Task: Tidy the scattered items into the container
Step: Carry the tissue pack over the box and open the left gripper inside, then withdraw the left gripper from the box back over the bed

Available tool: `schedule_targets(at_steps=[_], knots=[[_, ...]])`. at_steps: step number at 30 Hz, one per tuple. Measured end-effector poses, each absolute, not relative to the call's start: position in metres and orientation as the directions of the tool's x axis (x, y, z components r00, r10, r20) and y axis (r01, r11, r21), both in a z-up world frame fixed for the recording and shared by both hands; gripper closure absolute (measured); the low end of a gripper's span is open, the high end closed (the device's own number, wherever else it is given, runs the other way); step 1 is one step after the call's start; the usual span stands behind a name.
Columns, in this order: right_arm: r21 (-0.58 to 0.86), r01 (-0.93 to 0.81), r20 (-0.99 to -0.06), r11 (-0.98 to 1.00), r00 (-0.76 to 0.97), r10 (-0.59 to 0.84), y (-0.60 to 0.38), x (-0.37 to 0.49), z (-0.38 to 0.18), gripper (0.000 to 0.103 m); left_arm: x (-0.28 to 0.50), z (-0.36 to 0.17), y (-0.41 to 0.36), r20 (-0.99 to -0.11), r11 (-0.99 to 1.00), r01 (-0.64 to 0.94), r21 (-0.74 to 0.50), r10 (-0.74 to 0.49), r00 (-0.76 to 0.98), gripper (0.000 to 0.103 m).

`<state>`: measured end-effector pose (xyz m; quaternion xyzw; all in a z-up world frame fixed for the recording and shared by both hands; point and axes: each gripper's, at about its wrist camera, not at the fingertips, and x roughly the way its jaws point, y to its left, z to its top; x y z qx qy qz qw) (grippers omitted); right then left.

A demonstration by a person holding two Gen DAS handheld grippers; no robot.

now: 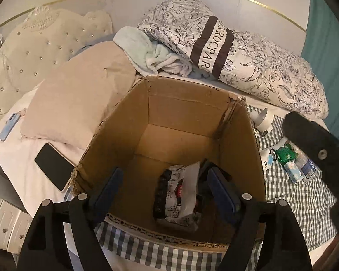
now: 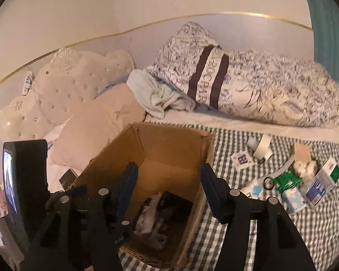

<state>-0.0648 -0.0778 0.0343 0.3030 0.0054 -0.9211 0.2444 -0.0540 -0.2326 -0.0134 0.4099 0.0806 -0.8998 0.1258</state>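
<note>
Cardboard box (image 1: 169,122) sitting open on the checked bedspread (image 1: 300,194), already holding a few packets (image 1: 180,194) at its bottom. Left gripper (image 1: 165,187) hanging over the box mouth, blue-padded fingers (image 1: 108,187) spread wide, gripping nothing. Right gripper (image 2: 169,180) hovering at the box's right wall (image 2: 201,194), fingers likewise parted and holding nothing. Lying scattered to the right of the box on the bedspread: tape roll (image 2: 263,150), black hair tie (image 2: 269,183), green packet (image 2: 287,180), tissue pack (image 2: 293,199), small cartons (image 2: 321,183), cotton balls (image 2: 305,166), card with a QR code (image 2: 241,160). Resting behind: floral duvet (image 1: 248,61), beige pillow (image 1: 79,103), black phone (image 1: 54,166).
</note>
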Motion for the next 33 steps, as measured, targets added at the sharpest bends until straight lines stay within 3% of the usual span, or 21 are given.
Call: schedule_targets(at_steps=[6,10,15,18,24,33], knots=[[0.186,0.438,-0.554,-0.88,-0.693,-0.461,-0.054,-0.055,0.038,0.046,-0.044,-0.008,-0.218,-0.761,-0.959,0.279,-0.052,-0.143,-0.633,0.021],[0.2,0.425,-0.541,-0.883,-0.703,-0.461,-0.026,-0.044,0.038,0.046,-0.033,-0.005,-0.194,-0.751,-0.965,0.258,-0.049,-0.135,-0.647,0.008],[0.205,0.4,-0.522,-0.893,-0.727,-0.445,0.022,-0.026,0.04,0.046,-0.02,0.003,-0.146,-0.723,-0.978,0.204,-0.03,-0.12,-0.681,0.007],[0.186,0.37,-0.538,-0.91,-0.737,-0.41,0.059,-0.015,0.034,0.03,-0.011,0.003,-0.112,-0.698,-0.983,0.18,-0.026,-0.111,-0.708,0.0],[0.146,0.281,-0.55,-0.949,-0.774,-0.314,0.145,-0.002,0.011,0.027,-0.009,-0.017,-0.046,-0.717,-0.995,0.089,-0.038,-0.035,-0.696,0.0],[0.272,0.18,-0.545,-0.945,-0.781,-0.305,0.263,-0.016,-0.008,0.027,-0.035,-0.044,0.025,-0.777,-0.998,0.064,-0.028,-0.018,-0.629,0.0]])
